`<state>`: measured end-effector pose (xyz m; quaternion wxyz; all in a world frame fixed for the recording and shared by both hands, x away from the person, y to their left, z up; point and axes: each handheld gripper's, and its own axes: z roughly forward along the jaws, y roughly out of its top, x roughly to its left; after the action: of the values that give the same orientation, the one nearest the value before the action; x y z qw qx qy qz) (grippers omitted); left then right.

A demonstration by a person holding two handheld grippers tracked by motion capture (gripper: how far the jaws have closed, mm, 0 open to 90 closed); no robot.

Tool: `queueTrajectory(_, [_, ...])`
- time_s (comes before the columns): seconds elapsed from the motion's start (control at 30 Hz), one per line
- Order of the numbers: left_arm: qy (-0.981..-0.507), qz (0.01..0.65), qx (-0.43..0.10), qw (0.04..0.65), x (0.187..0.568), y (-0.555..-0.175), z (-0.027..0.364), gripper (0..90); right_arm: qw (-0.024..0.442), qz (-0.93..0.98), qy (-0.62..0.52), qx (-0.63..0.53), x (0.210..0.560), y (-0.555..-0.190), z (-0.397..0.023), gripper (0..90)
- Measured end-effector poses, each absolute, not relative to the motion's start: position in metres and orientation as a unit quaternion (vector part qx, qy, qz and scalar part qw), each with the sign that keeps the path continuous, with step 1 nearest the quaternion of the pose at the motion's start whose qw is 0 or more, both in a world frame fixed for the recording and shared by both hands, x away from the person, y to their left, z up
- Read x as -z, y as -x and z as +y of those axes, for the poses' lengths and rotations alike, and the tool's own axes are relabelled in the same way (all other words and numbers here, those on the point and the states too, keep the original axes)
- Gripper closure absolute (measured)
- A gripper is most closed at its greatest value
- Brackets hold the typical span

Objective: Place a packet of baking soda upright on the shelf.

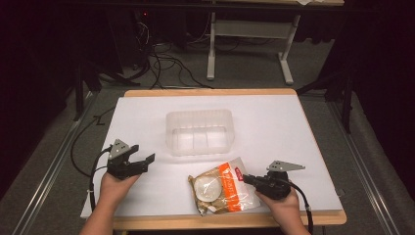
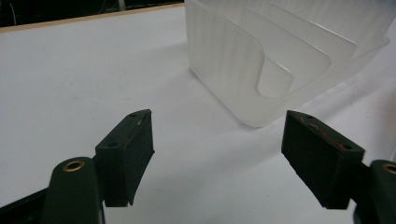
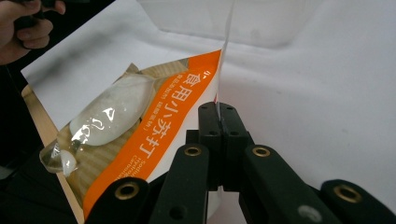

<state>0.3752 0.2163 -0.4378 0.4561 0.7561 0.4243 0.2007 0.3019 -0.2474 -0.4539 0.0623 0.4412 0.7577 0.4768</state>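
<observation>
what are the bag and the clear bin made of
Bag: seemingly thin glossy plastic film, with highlights, wrinkles and a see-through window showing white powder. Bin: probably frosted, translucent, semi-rigid plastic; the table shows through its ribbed walls and dividers.

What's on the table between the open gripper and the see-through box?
Nothing: bare white table lies between the open left gripper and the clear plastic container, as the left gripper view shows.

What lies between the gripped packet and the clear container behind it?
Nothing visible does. The right gripper is shut on the edge of the packet, and only bare white table lies between it and the clear container. The open left gripper sits off to the side.
</observation>
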Motion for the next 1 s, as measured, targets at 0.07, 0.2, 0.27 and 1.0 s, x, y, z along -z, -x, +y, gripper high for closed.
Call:
queueTrajectory(0.07, [-0.758,0.423,-0.2,0.454,0.438,-0.375,0.216,25.5,0.066,0.754,-0.434,-0.488,0.449,-0.3,-0.247,90.0])
queueTrajectory(0.2, [-0.759,0.422,-0.201,0.454,0.438,-0.375,0.215,25.6,0.091,0.745,-0.417,-0.512,0.432,-0.297,-0.243,90.0])
queueTrajectory(0.27, [-0.759,0.422,-0.201,0.454,0.438,-0.375,0.215,25.6,0.104,0.739,-0.412,-0.523,0.425,-0.296,-0.242,90.0])
queueTrajectory(1.0, [-0.759,0.421,-0.204,0.453,0.438,-0.375,0.216,25.5,0.252,0.696,-0.401,-0.539,0.359,-0.299,-0.288,90.0])
